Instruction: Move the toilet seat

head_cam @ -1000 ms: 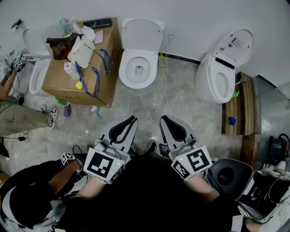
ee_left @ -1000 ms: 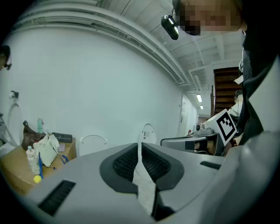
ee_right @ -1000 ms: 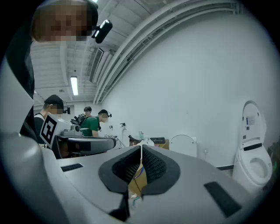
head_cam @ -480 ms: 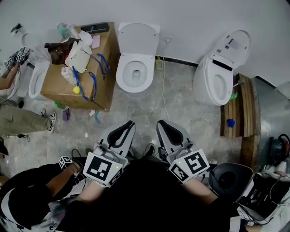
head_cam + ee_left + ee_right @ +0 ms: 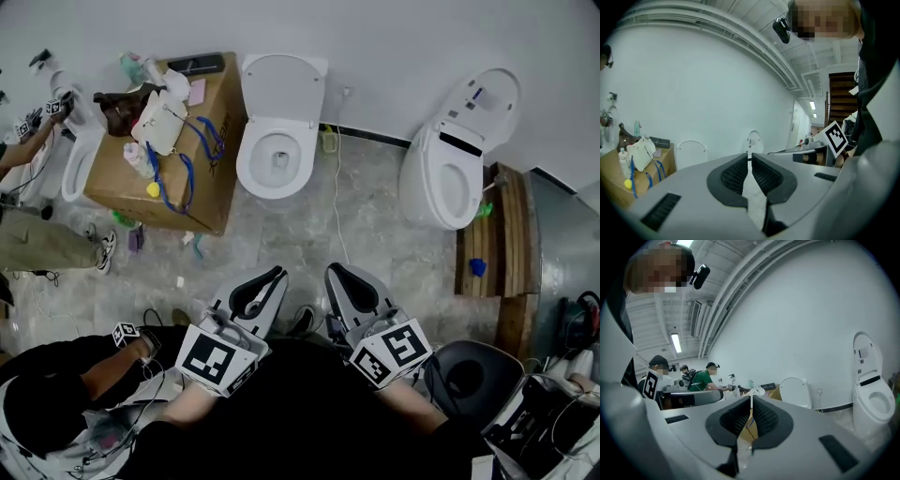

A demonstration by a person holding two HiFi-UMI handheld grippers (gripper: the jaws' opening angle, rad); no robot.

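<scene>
White oval toilet seat (image 5: 269, 148) looks to lie flat on the middle toilet's bowl, w/ the lid (image 5: 283, 82) tipped up vs. the wall, just right of the cardboard box (image 5: 202, 178), far side of the floor.

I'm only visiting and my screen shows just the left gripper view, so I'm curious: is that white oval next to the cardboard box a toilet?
Observer: Yes. The head view shows the middle toilet, bowl open, with its lid raised.
Operator: Any other toilets?
Observer: A second toilet stands farther right, beside a wooden pallet.
Operator: Is the other gripper holding something?
Observer: No, the right gripper is shut on nothing.
</scene>
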